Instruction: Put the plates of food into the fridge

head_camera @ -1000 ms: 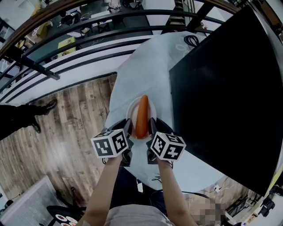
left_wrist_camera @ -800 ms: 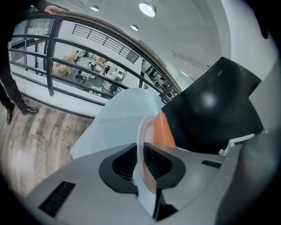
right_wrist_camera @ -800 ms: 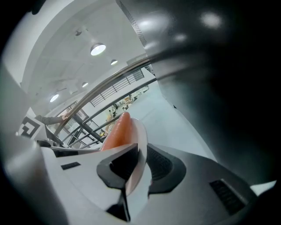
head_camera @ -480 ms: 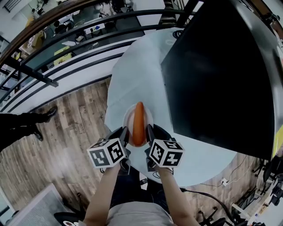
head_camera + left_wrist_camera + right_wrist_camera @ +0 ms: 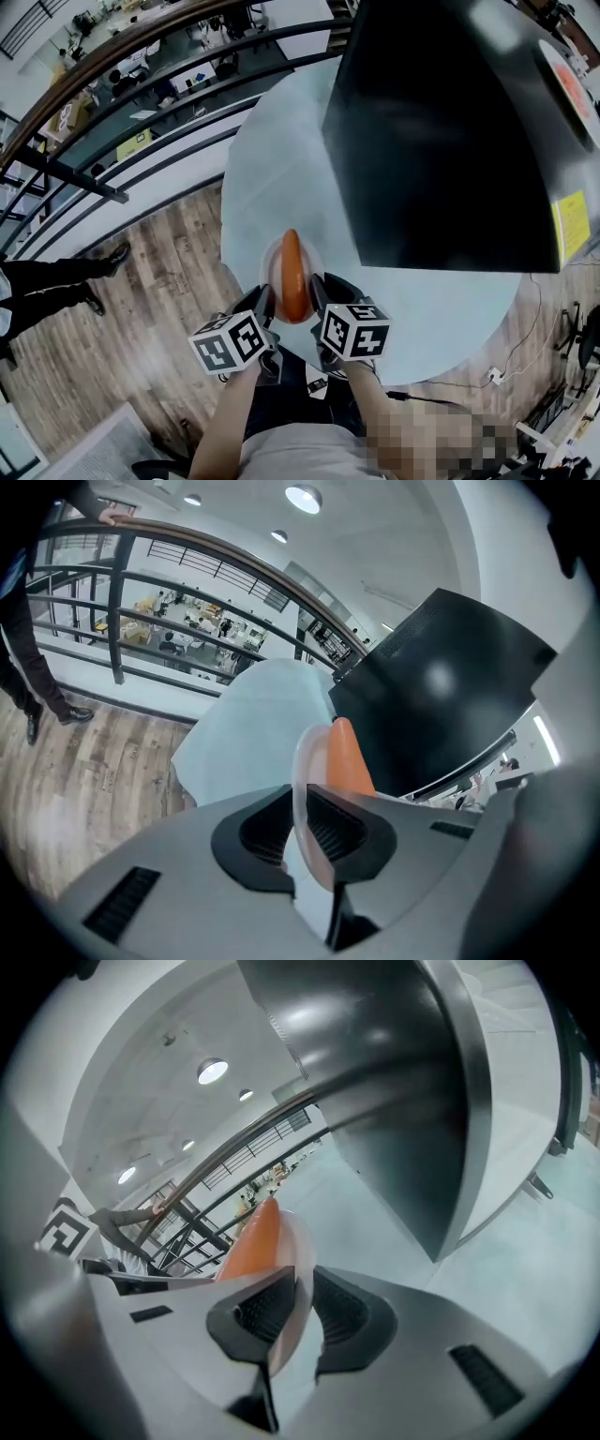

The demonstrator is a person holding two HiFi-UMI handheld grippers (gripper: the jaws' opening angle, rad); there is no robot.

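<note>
Nearest, two bare forearms reach out from the bottom of the head view, each with a gripper in hand and a marker cube on top: the left cube (image 5: 230,342) and the right cube (image 5: 356,330) sit side by side, close together.

Just beyond them, the left gripper (image 5: 265,302) is clamped on the left rim of a white plate (image 5: 273,265). In its own view, the left gripper (image 5: 298,822) has its ribbed pads pressed on either face of the thin rim of the plate (image 5: 302,771). The right gripper (image 5: 317,286) pinches the opposite rim, and its own view shows the right gripper (image 5: 302,1312) with its jaws narrowed onto the edge of the plate (image 5: 298,1241).

On the plate lies a carrot (image 5: 292,277), pointing away from the person, its tip past the far rim. It shows orange beside the rim in both gripper views (image 5: 347,761) (image 5: 253,1241).

The plate is held between the two grippers over the near edge of a round, pale surface (image 5: 272,187). Farther right on the surface stands the black fridge (image 5: 441,131), with a yellow label (image 5: 569,230) on its near corner.

Left of the surface is wooden floor (image 5: 141,281), where another person's legs (image 5: 56,281) stand. Beyond runs a dark railing (image 5: 141,122).
</note>
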